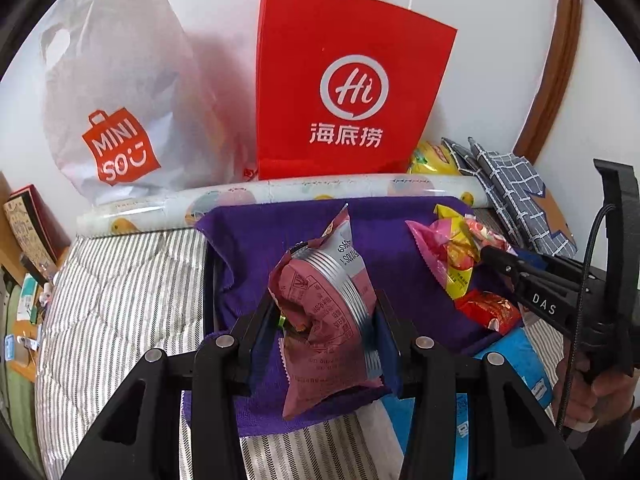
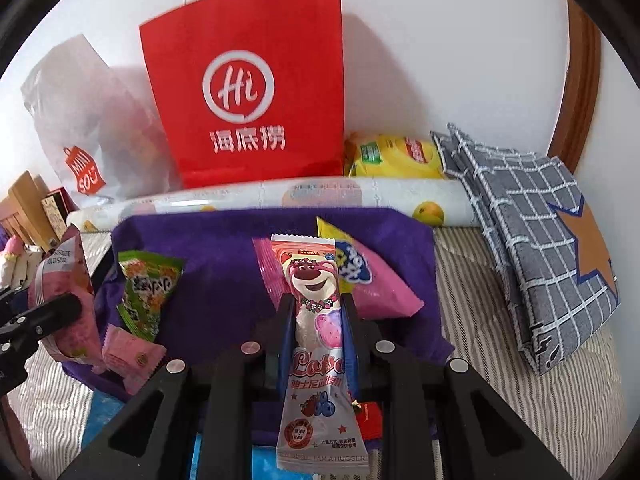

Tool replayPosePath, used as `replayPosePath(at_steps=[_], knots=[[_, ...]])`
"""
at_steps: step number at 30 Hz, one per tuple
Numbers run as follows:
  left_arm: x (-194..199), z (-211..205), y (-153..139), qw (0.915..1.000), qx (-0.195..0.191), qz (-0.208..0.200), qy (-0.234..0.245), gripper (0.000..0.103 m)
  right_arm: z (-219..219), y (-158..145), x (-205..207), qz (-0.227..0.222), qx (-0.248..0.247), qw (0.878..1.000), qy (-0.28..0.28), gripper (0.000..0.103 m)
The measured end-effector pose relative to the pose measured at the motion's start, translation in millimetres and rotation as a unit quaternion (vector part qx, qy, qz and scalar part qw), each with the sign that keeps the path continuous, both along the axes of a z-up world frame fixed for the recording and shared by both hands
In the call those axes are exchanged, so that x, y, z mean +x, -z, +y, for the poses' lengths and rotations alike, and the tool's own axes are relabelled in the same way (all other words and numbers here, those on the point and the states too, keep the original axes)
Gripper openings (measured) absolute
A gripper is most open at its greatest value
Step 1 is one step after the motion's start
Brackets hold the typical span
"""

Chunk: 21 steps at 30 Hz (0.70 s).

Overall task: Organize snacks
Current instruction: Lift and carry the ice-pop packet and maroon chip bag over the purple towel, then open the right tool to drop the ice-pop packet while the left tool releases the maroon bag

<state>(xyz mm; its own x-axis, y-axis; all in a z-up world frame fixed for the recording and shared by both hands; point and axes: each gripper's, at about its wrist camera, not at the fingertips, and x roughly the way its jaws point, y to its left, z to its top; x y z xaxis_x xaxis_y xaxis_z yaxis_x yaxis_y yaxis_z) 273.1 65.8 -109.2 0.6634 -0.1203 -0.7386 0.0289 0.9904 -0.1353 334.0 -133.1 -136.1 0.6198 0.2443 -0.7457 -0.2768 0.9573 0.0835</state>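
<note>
My left gripper (image 1: 326, 320) is shut on a maroon snack packet (image 1: 324, 300) and holds it upright above the purple cloth (image 1: 384, 224). My right gripper (image 2: 318, 312) is shut on a pink bear-print snack stick (image 2: 316, 320), also above the purple cloth (image 2: 212, 264). On the cloth lie a green packet (image 2: 148, 292), a small pink packet (image 2: 132, 356) and a pink-and-yellow packet (image 2: 372, 280). In the left wrist view the right gripper (image 1: 496, 256) enters from the right among pink and yellow packets (image 1: 448, 252); a red packet (image 1: 490, 308) lies below it.
A red paper bag (image 1: 344, 88) and a white Miniso plastic bag (image 1: 120, 92) stand against the wall. A printed roll (image 2: 320, 196) lies behind the cloth. A yellow pack (image 2: 396, 154) and folded grey checked fabric (image 2: 532, 232) sit at right on the striped bedding (image 1: 120, 300).
</note>
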Motion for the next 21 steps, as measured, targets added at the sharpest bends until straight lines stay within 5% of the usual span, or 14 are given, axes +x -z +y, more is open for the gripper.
replayPosePath(at_steps=[17,21], knots=[[5,-8,11,0.9997,0.003,0.019,0.013,0.046,-2,-1,1,0.007,-0.002,1.0,0.005,0.024],[4,-9,11,0.9997,0.002,0.018,0.017,0.046,-3,-3,1,0.006,-0.002,1.0,0.009,0.046]])
